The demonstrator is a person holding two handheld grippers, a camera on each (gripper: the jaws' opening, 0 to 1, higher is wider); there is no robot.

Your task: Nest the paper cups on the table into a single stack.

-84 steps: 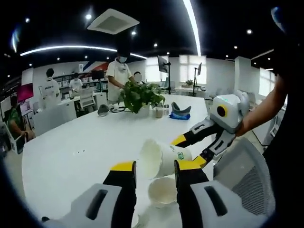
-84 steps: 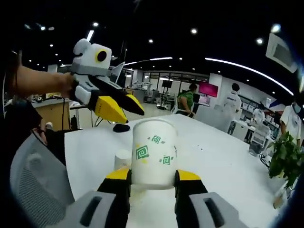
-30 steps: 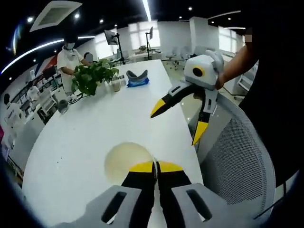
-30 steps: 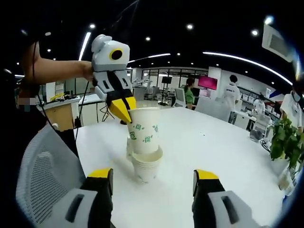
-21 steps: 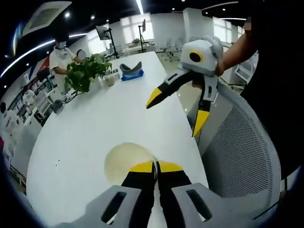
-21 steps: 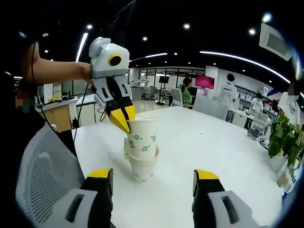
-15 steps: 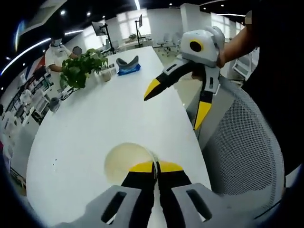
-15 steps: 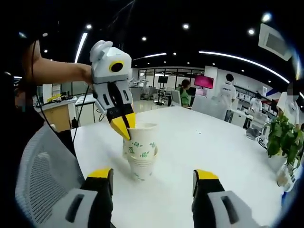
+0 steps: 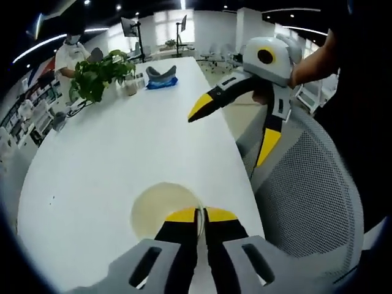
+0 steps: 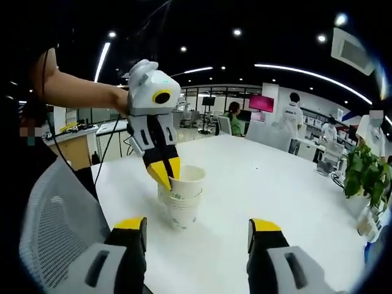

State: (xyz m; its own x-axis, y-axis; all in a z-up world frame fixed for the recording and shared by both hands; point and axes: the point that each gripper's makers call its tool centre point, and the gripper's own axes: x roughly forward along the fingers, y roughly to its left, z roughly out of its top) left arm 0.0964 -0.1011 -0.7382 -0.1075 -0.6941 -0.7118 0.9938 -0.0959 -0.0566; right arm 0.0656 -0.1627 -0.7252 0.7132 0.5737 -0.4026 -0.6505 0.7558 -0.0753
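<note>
A stack of white paper cups [image 10: 182, 209] with green marks stands on the white table [image 10: 269, 184], near its edge. My left gripper [image 10: 166, 174] comes down from above and is shut on the rim of the top cup, which sits deep in the stack. In the left gripper view I look down into that cup [image 9: 156, 207], with my left gripper [image 9: 199, 215] pinching its rim. My right gripper [image 10: 197, 225] is open, a short way in front of the stack, holding nothing. In the left gripper view the right gripper [image 9: 225, 139] hovers over the table edge with its jaws spread wide.
A grey mesh chair [image 9: 306, 196] stands against the table edge beside the stack. A potted plant [image 9: 95, 76] and a blue object [image 9: 159, 78] sit at the table's far end. Several people stand among desks in the background.
The right gripper let go of the cup and opened. The left gripper has pushed the top cup down, so it now sits deeper in the stack.
</note>
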